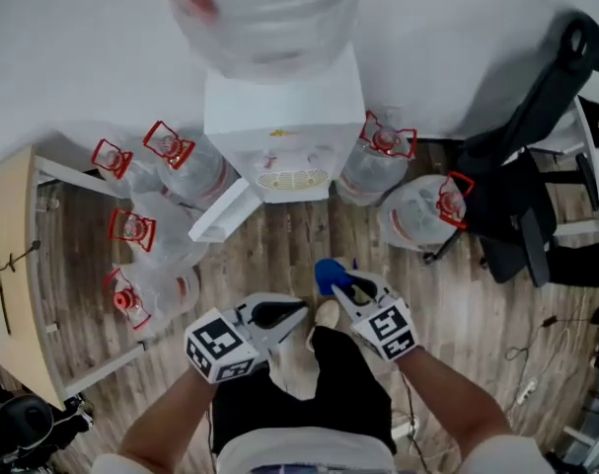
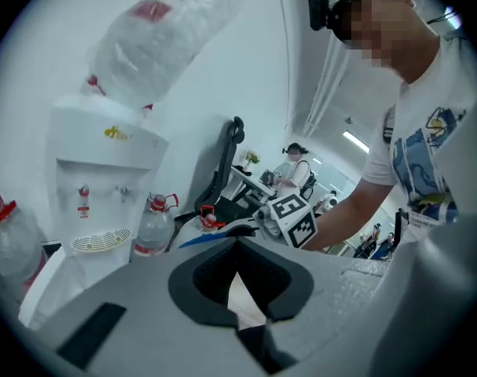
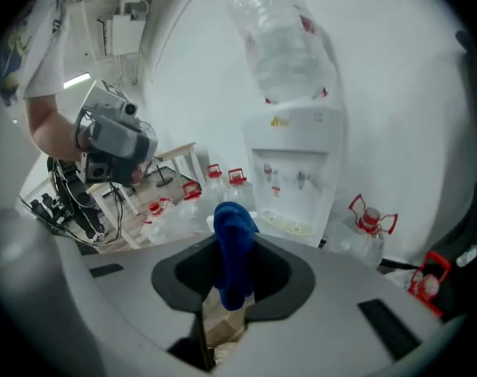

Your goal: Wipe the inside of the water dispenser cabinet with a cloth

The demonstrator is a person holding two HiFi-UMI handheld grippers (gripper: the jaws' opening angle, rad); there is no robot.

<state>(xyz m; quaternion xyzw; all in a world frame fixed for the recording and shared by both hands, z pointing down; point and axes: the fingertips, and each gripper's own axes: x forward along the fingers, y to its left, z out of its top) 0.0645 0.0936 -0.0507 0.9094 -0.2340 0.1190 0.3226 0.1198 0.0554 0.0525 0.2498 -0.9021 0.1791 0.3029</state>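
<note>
Jaws first: our right gripper [image 1: 338, 284] is clenched on the one blue cloth [image 3: 234, 242]. The cloth sits bunched between the pads and pokes out past the tips. Our left gripper [image 1: 299, 310] has its jaws pressed together at the tips, with nothing caught between them. We hold the two grippers side by side, near each other but apart, over the wood floor [image 1: 279, 255].

So the cloth is up in the right gripper, in front of the single white water dispenser [image 1: 284, 126] and well apart from it. One large clear bottle [image 1: 260, 8] stands upside down on top of the dispenser. Low on its front, the cabinet door [image 1: 223, 212] hangs open, swung out toward our left. From where we stand we cannot see into the cabinet.

We count six water jugs with red caps and handles on the floor. Four are grouped on the left [image 1: 131, 230], beside the dispenser and by the wooden table [image 1: 13, 265]. Two are on the right [image 1: 388, 141], one of them against the dispenser's side. One black office chair [image 1: 536, 166] stands further right, just beyond those two jugs.
</note>
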